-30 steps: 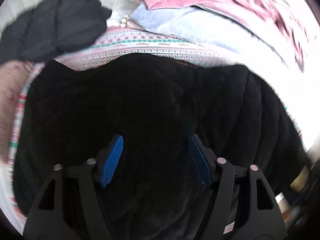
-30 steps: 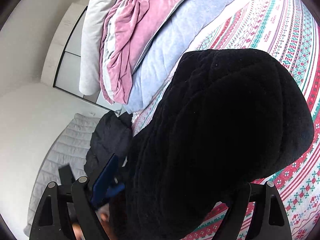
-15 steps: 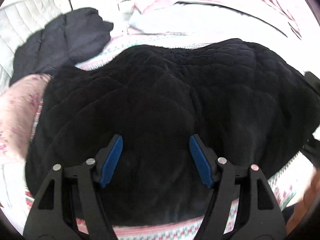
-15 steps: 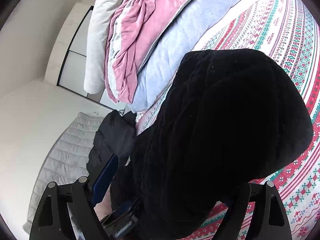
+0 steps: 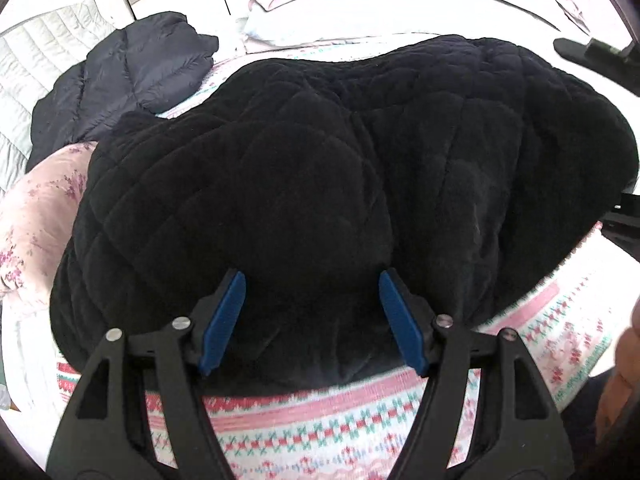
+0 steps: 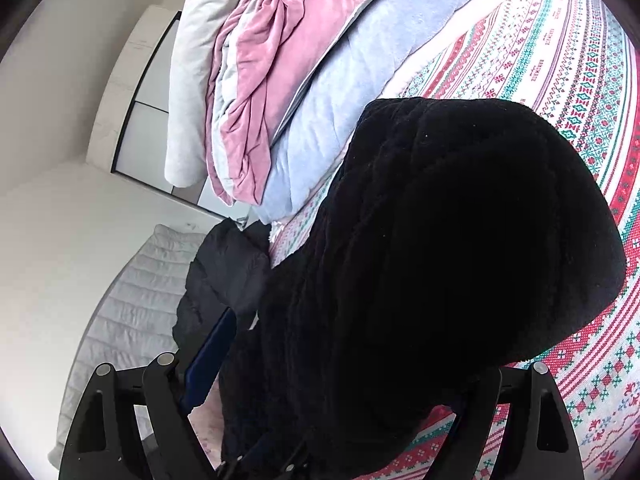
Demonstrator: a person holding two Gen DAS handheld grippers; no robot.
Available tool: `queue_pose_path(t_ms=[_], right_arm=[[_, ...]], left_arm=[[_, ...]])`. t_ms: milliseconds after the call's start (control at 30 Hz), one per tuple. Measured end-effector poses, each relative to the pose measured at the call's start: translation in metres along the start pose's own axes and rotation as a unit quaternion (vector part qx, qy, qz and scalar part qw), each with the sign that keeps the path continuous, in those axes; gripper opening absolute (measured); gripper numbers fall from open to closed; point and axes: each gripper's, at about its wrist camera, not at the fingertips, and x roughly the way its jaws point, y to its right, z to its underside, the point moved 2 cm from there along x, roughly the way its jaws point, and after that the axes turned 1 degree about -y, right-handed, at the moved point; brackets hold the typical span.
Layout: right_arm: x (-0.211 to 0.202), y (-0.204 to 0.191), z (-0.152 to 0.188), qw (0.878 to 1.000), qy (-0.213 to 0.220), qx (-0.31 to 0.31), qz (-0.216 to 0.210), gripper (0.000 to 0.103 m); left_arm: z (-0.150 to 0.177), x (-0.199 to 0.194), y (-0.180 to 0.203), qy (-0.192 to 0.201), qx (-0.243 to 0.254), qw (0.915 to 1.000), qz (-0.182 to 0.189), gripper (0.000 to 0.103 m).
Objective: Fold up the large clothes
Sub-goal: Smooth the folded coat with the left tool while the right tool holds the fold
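Both claws are working the black coat (image 5: 340, 168) lying ahead on the patterned bedspread (image 5: 320, 432): I'm hovering the left claw (image 5: 312, 316) released; the right claw (image 6: 332, 392) is spread around its bulk, apparently gripping nothing. Next I'm judging a smoothing press.

In the right wrist view the black quilted garment (image 6: 440, 260) covers the right gripper (image 6: 332, 384): only the left blue pad (image 6: 210, 364) shows, the right finger is buried, and whether the jaws grip the fabric cannot be told. The dark puffer jacket (image 6: 224, 276) is half hidden behind it. In the left wrist view, black hardware (image 5: 600, 64) and a hand (image 5: 624, 380) are cut off by the right edge, and the patterned bedspread (image 5: 560, 320) there is blurred.
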Motion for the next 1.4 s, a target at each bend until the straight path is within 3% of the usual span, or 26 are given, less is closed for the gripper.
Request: queue_pose_path(t_ms=[133,300,367,467,567,667,800,1033,1167,1333,1400], right_arm=[[-0.001,-0.001,-0.001,1.000,-0.001,0.001,-0.004,0.088],[0.001,-0.002,0.003,1.000,0.002,0.004,0.004,0.088],[-0.001,-0.003,0.003,1.000,0.002,0.003,-0.001,0.088],[-0.002,-0.003,0.002,1.000,-0.002,0.006,-0.009,0.088],[-0.003,0.001,0.001,1.000,-0.006,0.020,-0.014,0.088],[-0.003,0.001,0.002,1.000,-0.004,0.026,-0.016,0.088],[-0.002,-0.003,0.004,1.000,0.002,0.024,-0.011,0.088],[-0.002,0.003,0.001,0.999,-0.009,0.047,-0.022,0.088],[-0.004,0.003,0.000,0.998,-0.014,0.048,-0.028,0.088],[-0.003,0.000,0.001,0.999,-0.011,0.039,-0.026,0.088],[-0.003,-0.003,0.001,0.999,-0.009,0.033,-0.027,0.088]], left_arm=[[0.017,-0.017,0.003,0.006,0.010,0.9997,0.021,0.071],[0.035,0.012,0.020,-0.046,0.038,0.9979,0.026,0.072],[0.032,0.004,0.019,-0.041,0.035,0.9980,0.032,0.072],[0.022,-0.021,0.008,-0.018,0.015,0.9971,0.073,0.072],[0.007,-0.045,-0.010,0.016,-0.006,0.9962,0.085,0.072],[-0.022,-0.049,-0.029,0.020,-0.037,0.9960,0.079,0.072],[-0.072,-0.023,-0.038,0.009,-0.043,0.9981,0.043,0.072],[-0.143,0.047,-0.035,-0.072,-0.080,0.9942,0.002,0.072],[-0.155,0.086,-0.046,-0.123,-0.143,0.9818,0.022,0.072],[-0.160,0.110,-0.026,-0.124,-0.107,0.9863,0.015,0.076],[-0.168,0.126,-0.032,-0.129,-0.121,0.9840,0.023,0.080]])
